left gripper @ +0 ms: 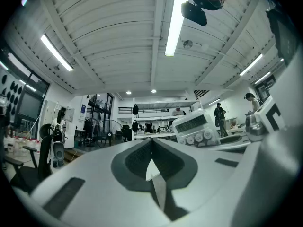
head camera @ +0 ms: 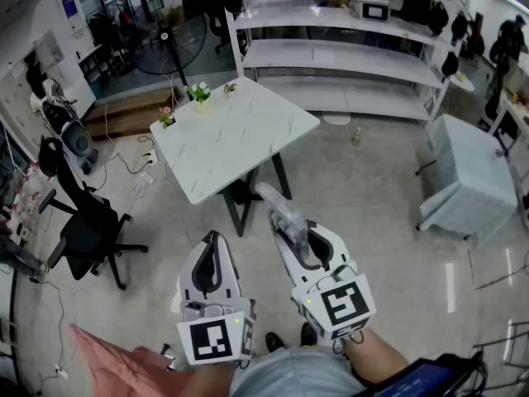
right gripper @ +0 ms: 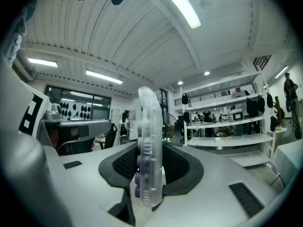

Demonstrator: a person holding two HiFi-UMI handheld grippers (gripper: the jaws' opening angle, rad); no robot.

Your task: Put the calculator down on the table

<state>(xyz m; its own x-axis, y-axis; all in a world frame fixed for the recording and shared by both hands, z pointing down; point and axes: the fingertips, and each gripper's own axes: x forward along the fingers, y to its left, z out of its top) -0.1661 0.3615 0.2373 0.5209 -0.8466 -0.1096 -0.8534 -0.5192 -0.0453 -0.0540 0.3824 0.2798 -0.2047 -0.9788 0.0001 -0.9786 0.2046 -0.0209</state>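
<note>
Calculator [right gripper: 150,145] is in the air, not on the table. It stands on edge between the right gripper's [head camera: 291,236] jaws, which are clamped on its near end. It pokes forward over the floor, just short of the white table's [head camera: 248,151] near corner. The left gripper [head camera: 212,238] rides alongside, jaws pressed together with nothing in them. Little plants [head camera: 199,93] line the table's far left edge.

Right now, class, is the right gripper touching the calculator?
Touching. The right gripper view shows the calculator standing edge-on, clamped between the fingers of the right gripper.
</note>
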